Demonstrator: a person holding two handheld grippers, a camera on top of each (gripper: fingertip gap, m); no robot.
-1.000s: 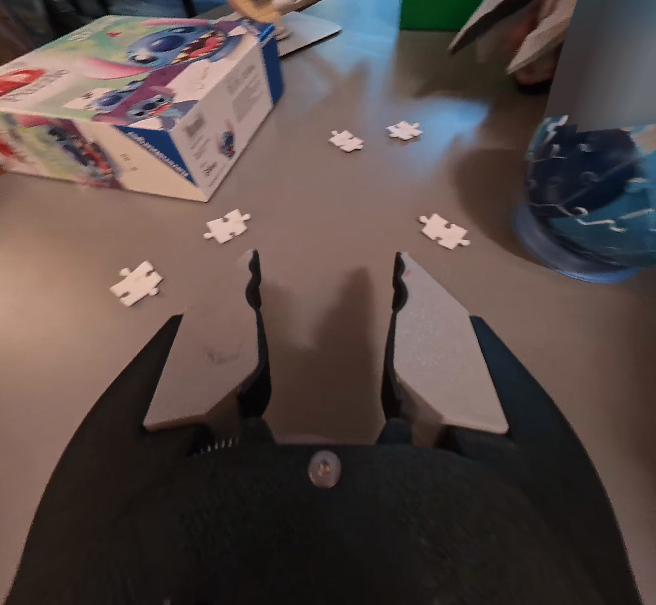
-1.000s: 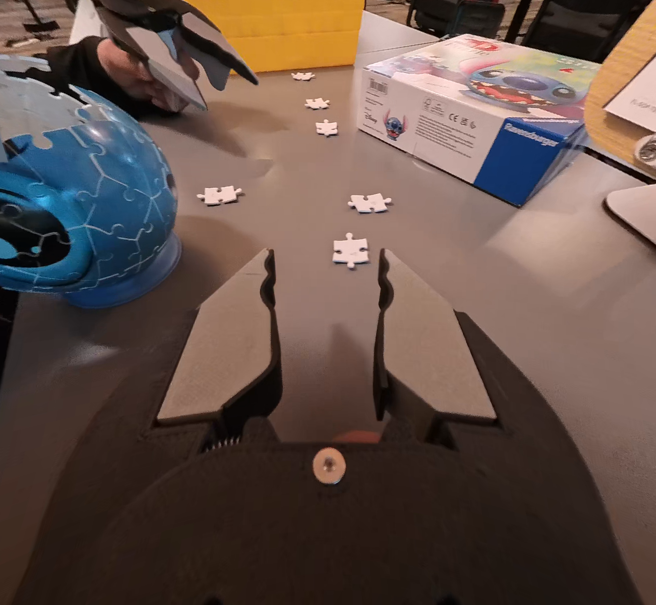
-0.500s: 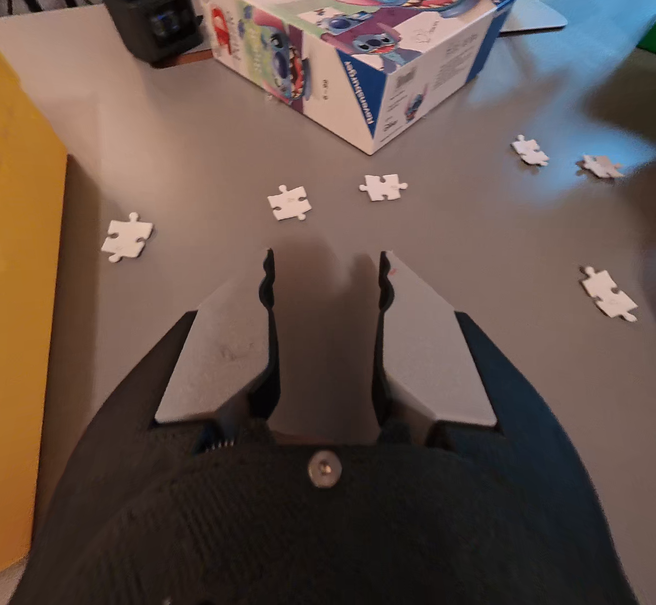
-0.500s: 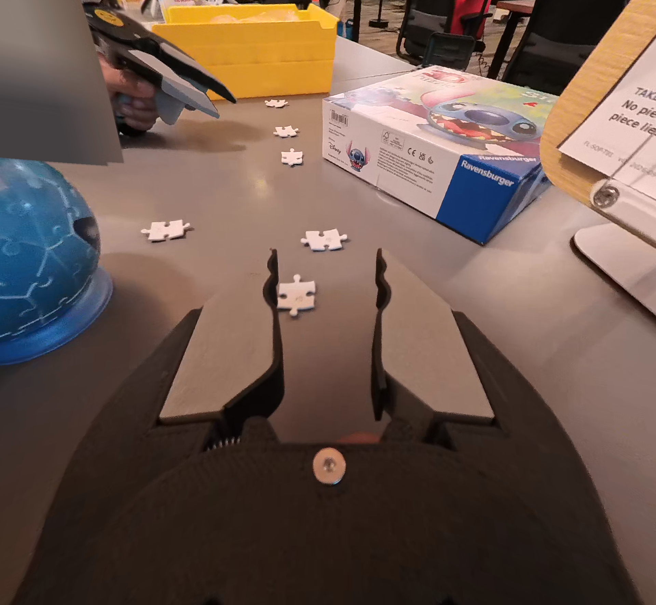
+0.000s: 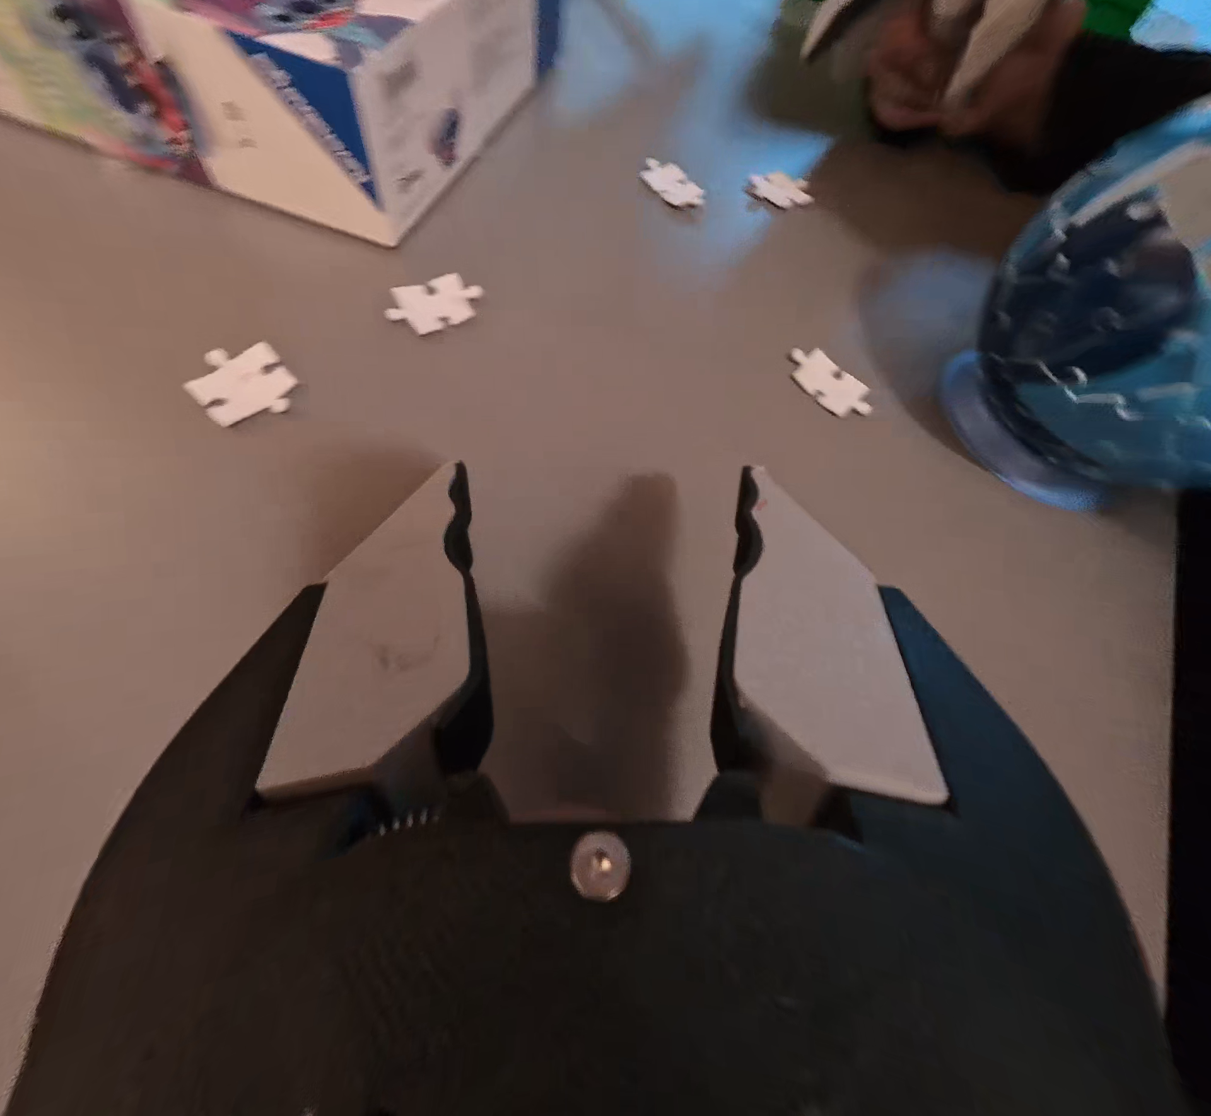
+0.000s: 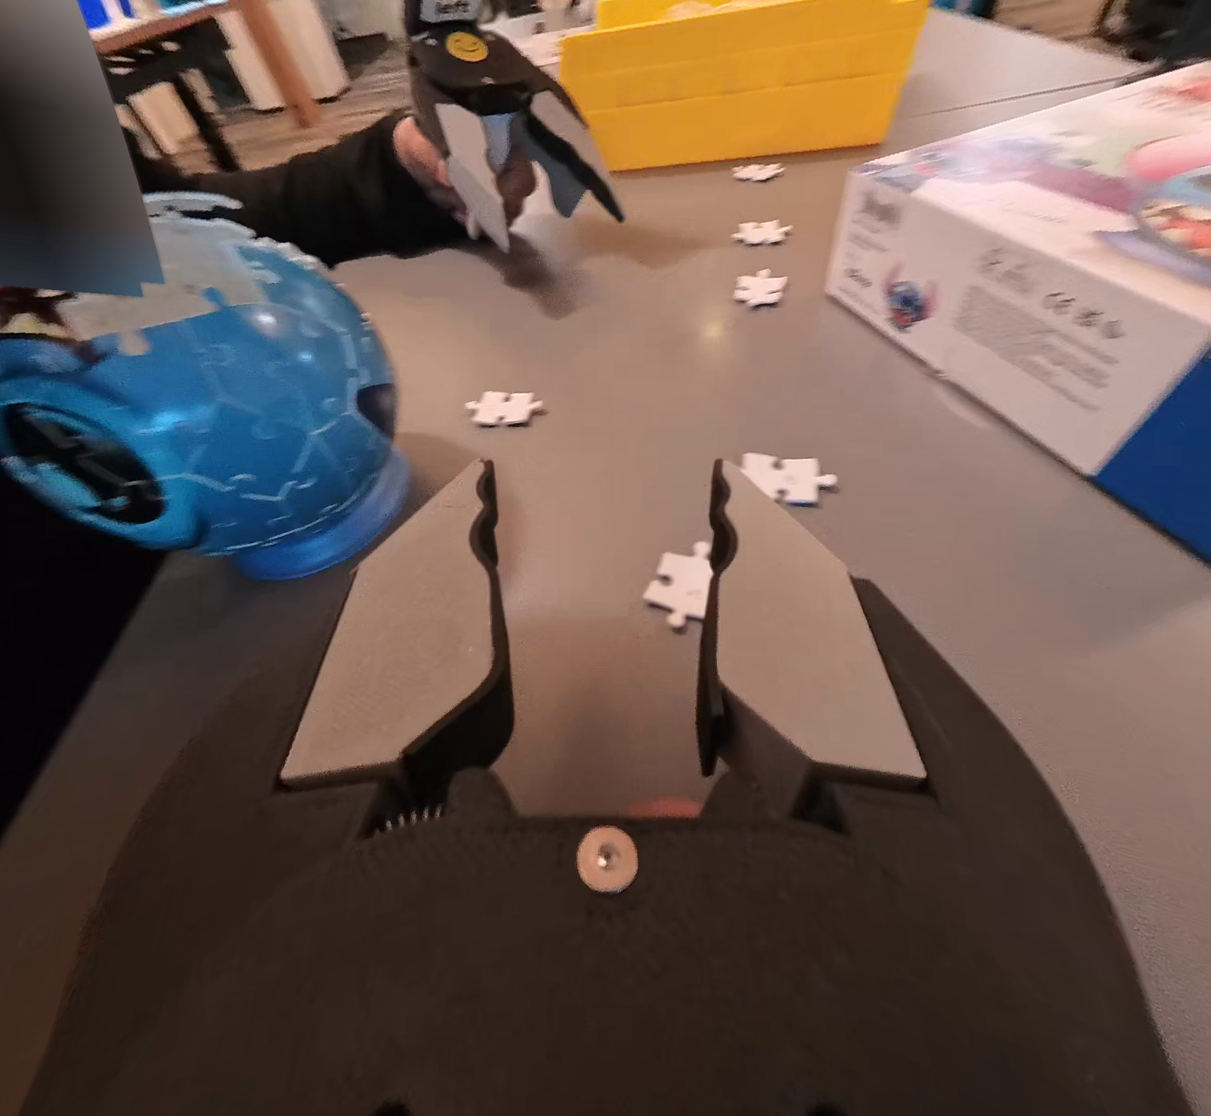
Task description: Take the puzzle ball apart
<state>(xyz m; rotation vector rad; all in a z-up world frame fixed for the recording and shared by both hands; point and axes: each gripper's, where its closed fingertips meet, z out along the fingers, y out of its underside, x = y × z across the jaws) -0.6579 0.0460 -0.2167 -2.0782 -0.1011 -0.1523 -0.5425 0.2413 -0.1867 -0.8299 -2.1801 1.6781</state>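
The blue puzzle ball [image 6: 196, 429] stands on its blue ring base at the left of the right wrist view, with its top partly open. It also shows at the right edge of the left wrist view [image 5: 1107, 351]. Several white loose puzzle pieces [image 6: 504, 408] lie face down on the grey table [image 6: 655, 364]. My right gripper [image 6: 601, 469] is open and empty, low over the table, with one piece [image 6: 678, 580] beside its right finger. My left gripper [image 5: 601, 470] is open and empty above bare table. It also shows far off in the right wrist view [image 6: 524, 187].
The puzzle's printed box [image 5: 275, 69] lies at the far left of the left wrist view and shows at the right of the right wrist view [image 6: 1022, 311]. A yellow bin [image 6: 747, 62] stands at the back. A person's dark sleeve [image 6: 314, 200] reaches behind the ball. The grippers' ends are close to 25 centimeters from one another.
My left gripper has swung back to the right, so the ball and right gripper show again, and its jaws have opened wider. My right gripper has turned left toward the ball.
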